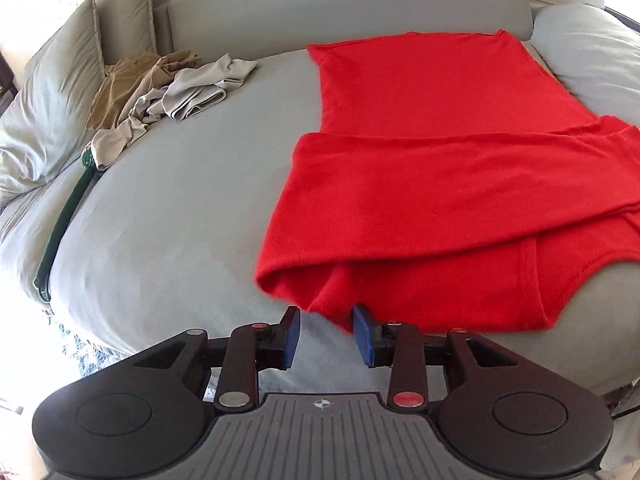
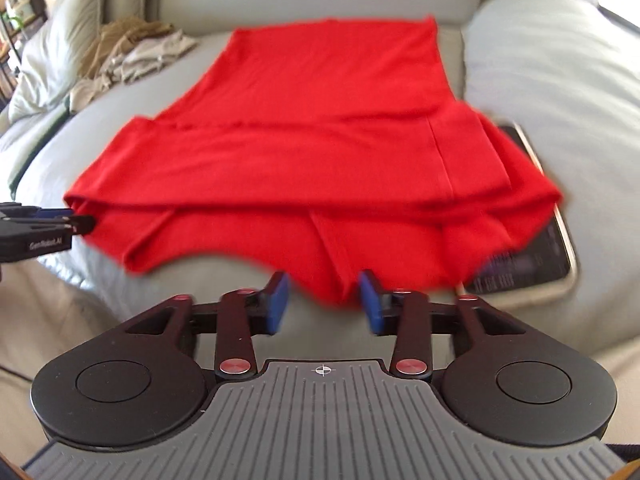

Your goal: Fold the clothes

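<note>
Reading "GenRobot.AI", white lettering on the left gripper (image 2: pixel 82 222).

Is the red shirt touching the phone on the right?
Touching. In the right wrist view, the red shirt's right edge drapes over the phone's left side, covering part of its screen.

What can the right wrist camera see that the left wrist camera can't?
Only the right wrist view shows the phone partly under the red shirt, plus the left gripper from the side. Only the left wrist view shows the dark green strap by the pillows. Both show the shirt, the pile of tan clothes and the grey bed.
</note>
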Tool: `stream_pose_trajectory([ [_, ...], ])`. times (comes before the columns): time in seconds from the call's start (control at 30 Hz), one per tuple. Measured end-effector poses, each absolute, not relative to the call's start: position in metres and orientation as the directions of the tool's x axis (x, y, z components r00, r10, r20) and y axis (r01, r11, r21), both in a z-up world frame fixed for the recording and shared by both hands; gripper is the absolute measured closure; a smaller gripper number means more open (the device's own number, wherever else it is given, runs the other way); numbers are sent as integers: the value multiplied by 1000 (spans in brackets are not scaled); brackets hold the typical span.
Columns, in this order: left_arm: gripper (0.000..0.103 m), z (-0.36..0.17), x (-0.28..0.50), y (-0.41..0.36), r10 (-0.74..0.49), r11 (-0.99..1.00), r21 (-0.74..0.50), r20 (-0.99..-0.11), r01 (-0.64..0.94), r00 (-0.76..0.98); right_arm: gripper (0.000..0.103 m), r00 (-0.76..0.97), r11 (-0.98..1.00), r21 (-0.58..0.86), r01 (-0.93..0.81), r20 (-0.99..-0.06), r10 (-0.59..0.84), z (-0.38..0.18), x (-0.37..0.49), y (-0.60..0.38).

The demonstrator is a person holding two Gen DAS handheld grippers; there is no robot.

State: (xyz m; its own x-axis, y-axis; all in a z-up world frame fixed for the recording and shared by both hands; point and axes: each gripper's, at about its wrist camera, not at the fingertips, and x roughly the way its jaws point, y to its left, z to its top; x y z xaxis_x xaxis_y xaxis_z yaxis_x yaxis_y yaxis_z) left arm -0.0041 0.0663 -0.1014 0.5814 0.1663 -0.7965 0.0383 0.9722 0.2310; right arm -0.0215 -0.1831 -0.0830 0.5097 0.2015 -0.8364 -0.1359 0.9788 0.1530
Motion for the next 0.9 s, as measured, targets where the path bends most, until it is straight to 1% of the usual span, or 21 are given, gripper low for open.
stream_pose_trajectory([
  [0.07, 69, -93, -15, 62, 131, 977, 204, -784, 54, 607, 52, 486, 972, 203, -116, -842, 234, -80, -40, -191],
  [0.17, 68, -83, -24, 45, 50, 986, 140, -768, 92, 638, 51, 518, 967, 231, -104, -818, 251, -78, -59, -198],
  [0.27, 64, -78, -26, 22, -29, 984, 93, -753, 150, 657, 51, 556, 967, 234, -100, -793, 249, -76, -61, -198],
  [0.33, 61, -81, -24, 8, -44, 978, 100, -755, 181, 655, 53, 578, 968, 229, -104, -778, 246, -73, -58, -197],
  [0.4, 61, -84, -21, -2, -52, 973, 107, -758, 203, 650, 62, 625, 973, 205, -106, -747, 226, -69, -56, -196],
  [0.43, 61, -86, -20, -6, -51, 972, 112, -759, 208, 649, 78, 652, 977, 187, -104, -729, 209, -66, -55, -196],
  [0.47, 61, -87, -18, -9, -48, 971, 117, -758, 208, 651, 81, 672, 981, 167, -100, -715, 190, -65, -53, -196],
  [0.53, 60, -88, -16, -12, -35, 972, 127, -749, 195, 661, 81, 683, 985, 150, -81, -711, 165, -64, -45, -200],
  [0.67, 61, -95, -8, -15, -1, 974, 153, -730, 164, 684, 81, 659, 979, 200, -35, -732, 173, -74, -22, -210],
  [0.7, 63, -99, -5, -16, 2, 972, 161, -732, 170, 682, 81, 648, 977, 213, -26, -740, 179, -79, -17, -212],
  [0.73, 65, -104, -3, -16, 2, 970, 163, -743, 178, 669, 81, 637, 974, 226, -18, -749, 185, -84, -11, -213],
  [0.77, 65, -109, -2, -14, -7, 971, 151, -757, 185, 653, 79, 624, 973, 229, -20, -758, 191, -84, -11, -213],
  [0.9, 65, -111, -4, -11, -47, 972, 106, -786, 209, 617, 78, 570, 969, 245, -27, -793, 216, -85, -12, -213],
])
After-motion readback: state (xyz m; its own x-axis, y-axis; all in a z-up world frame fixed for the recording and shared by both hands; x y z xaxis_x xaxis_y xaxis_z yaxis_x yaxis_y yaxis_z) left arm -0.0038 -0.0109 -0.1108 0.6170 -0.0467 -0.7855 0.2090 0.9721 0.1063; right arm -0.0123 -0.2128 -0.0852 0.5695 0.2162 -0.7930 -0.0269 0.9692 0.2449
